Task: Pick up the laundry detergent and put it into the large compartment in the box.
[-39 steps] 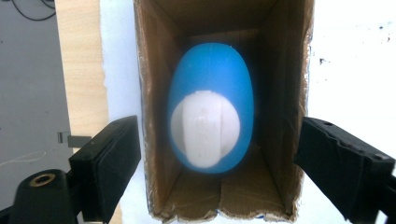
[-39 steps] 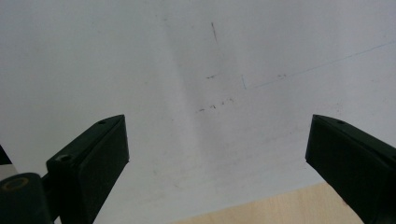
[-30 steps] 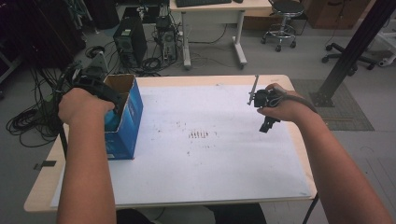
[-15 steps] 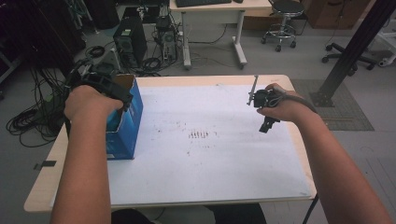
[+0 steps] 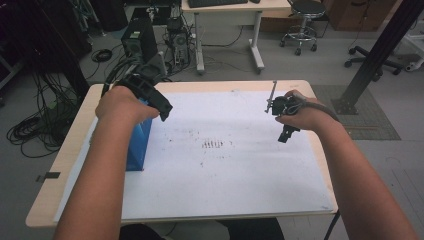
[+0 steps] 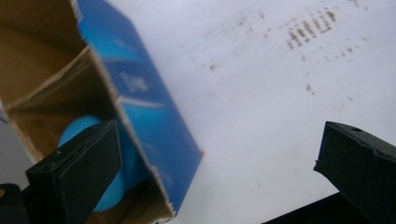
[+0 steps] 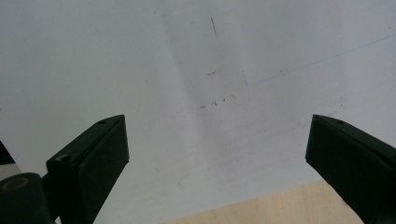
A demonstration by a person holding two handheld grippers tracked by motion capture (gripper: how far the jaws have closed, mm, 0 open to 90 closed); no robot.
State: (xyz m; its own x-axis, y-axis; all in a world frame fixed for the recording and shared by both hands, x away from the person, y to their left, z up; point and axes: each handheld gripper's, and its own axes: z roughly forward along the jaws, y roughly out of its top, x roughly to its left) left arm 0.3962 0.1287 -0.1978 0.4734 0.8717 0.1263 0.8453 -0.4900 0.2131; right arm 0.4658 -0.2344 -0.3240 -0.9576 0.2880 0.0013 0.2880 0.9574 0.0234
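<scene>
A blue cardboard box (image 5: 138,142) stands open-topped at the left of the table. In the left gripper view the box (image 6: 149,112) shows its brown inside, with a light blue round thing (image 6: 78,129) lying in it. My left gripper (image 5: 161,109) hangs over the box's right edge; its jaws have just been opening and now stand wide apart with nothing between them (image 6: 219,140). My right gripper (image 5: 285,134) is held low over the right side of the table, open and empty (image 7: 217,126) above the white sheet.
A white sheet (image 5: 235,175) covers most of the wooden table (image 5: 60,165), with small brown marks (image 5: 215,144) at its middle. The table's wooden edge (image 7: 289,205) lies close under the right gripper. Behind the table are a desk, computer towers (image 5: 137,40), floor cables and a stool.
My left hand has moved right, from above the box's opening to its right edge, and risen slightly. The right hand has kept still.
</scene>
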